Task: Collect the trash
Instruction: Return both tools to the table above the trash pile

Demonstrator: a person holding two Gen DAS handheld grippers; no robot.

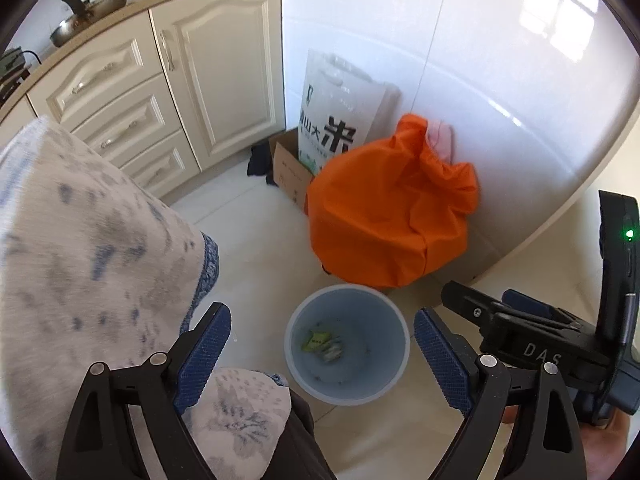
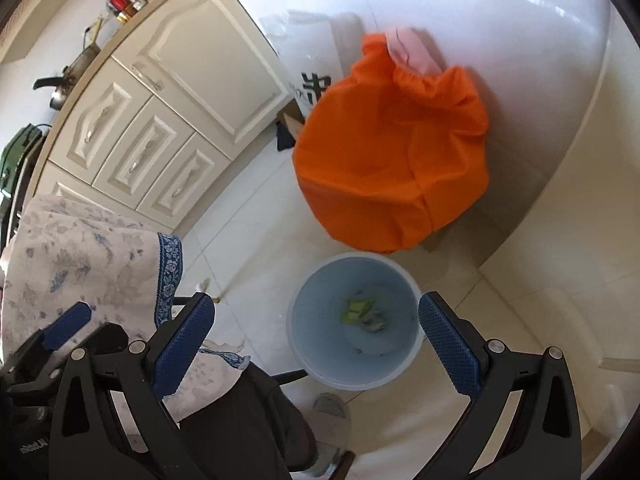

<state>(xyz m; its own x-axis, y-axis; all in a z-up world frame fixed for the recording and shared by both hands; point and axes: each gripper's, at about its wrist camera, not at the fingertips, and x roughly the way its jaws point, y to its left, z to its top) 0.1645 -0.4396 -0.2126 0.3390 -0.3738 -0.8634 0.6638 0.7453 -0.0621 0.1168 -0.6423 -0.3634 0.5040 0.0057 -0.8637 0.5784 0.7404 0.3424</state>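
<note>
Now, left wrist view: your left gripper (image 1: 322,356) hangs over the floor with its jaws spread wide and nothing between them.
Bin: the pale blue bin (image 1: 347,345) stands upright on the floor tiles (image 1: 248,216), framed between your two blue pads.
Trash: a few yellow-green wrappers (image 1: 323,344) lie at the bottom of the bin; no loose trash shows on the floor in this view.
Right gripper from here: it (image 1: 516,320) sits just beside your left one, at the right edge.
Neighbours: an orange bag (image 1: 390,208) sits behind the bin, nearly touching its far rim, with a white rice sack (image 1: 340,116) and a cardboard box (image 1: 290,168) further back by the cabinet (image 1: 208,76).

Right wrist view: your right gripper (image 2: 316,340) also has its jaws released and empty.
Bin again: it (image 2: 320,320) lies ahead, nearer the right pad, wrappers (image 2: 362,310) inside.
Floor scrap: a small pale bit (image 2: 204,285) lies on the tiles left of the bin, close to the cloth hem (image 2: 168,276); too small to say what it is.

Judgement: both hands are free, so this looks like the point to seek the next piece.
Advice: if that scrap is trash, come down on it straight with one gripper, keep the cloth out of the pinch, and keep clear of the bin rim so the bin is not tipped.
</note>
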